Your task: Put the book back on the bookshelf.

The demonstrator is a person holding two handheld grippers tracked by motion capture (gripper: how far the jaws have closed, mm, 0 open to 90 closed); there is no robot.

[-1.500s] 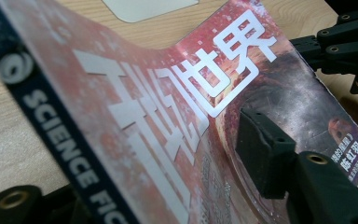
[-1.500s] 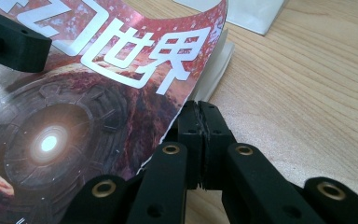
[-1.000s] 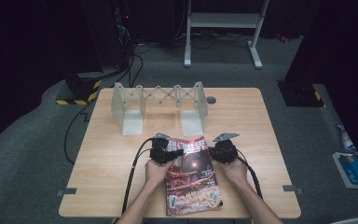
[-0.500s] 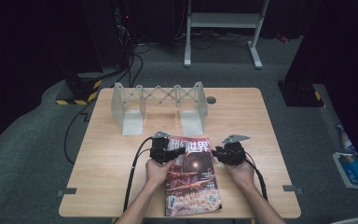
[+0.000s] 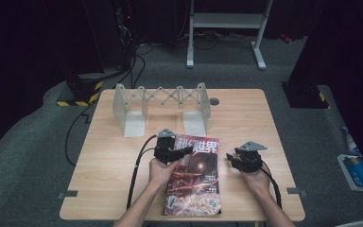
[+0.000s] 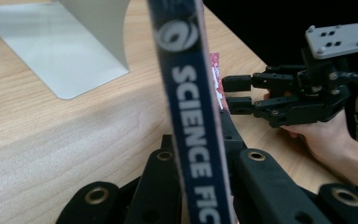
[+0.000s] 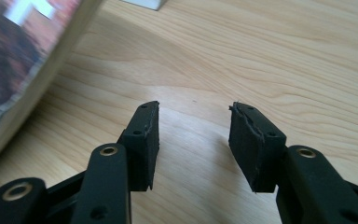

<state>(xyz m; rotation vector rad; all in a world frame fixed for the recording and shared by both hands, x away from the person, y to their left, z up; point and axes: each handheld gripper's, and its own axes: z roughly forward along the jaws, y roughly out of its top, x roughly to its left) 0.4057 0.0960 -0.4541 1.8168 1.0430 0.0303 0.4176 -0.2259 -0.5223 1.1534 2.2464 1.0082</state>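
Dark flooring and black equipment surround my light wooden table [image 5: 113, 175], where a grey accordion-style rack [image 5: 160, 106] stands toward the far edge. My left gripper [image 5: 182, 152] is clamped on the top left corner of the magazine [image 5: 194, 182], its 2 jaws pressed against the blue spine, which rises upright between them in the left gripper view [image 6: 193, 135] with that corner raised off the wood. The magazine's lower part lies near the table's front edge. My right gripper [image 5: 231, 160] sits just beside the magazine's right edge, apart from it; its jaws have just been opening and stand apart over bare wood, nothing between them.
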